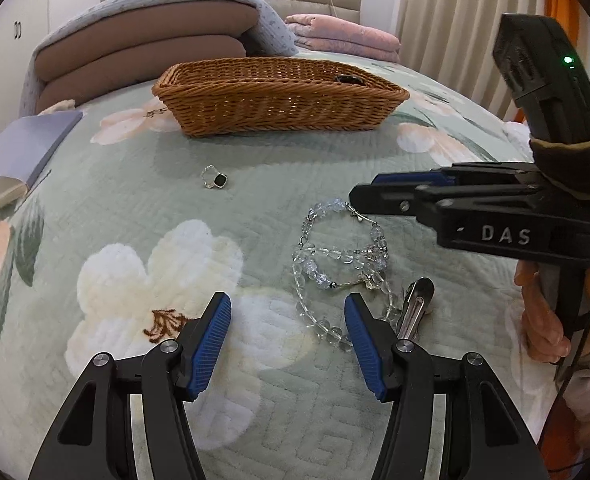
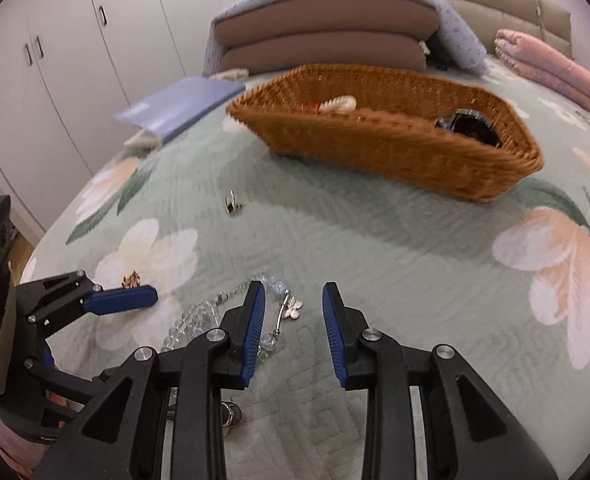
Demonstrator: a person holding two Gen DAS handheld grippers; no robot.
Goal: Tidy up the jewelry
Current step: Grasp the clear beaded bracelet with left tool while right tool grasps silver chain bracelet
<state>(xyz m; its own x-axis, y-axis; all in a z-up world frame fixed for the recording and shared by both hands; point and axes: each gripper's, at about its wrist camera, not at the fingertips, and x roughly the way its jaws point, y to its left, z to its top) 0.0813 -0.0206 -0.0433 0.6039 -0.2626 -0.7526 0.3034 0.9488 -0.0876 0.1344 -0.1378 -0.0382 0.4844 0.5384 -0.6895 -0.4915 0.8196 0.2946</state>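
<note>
Crystal beads (image 1: 337,264) are lying on the quilt (image 1: 135,200) while the left gripper (image 1: 287,344) and right gripper (image 2: 293,332) are hovering, both gaping and empty.

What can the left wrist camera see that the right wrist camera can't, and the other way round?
Only the left wrist view shows the curtain and the person's hand holding the right gripper. Only the right wrist view shows the white cupboards and a pale item lying in the basket. Both show that basket, the clear bead jewelry, the small ring, the blue book and the flowered bedspread.
</note>
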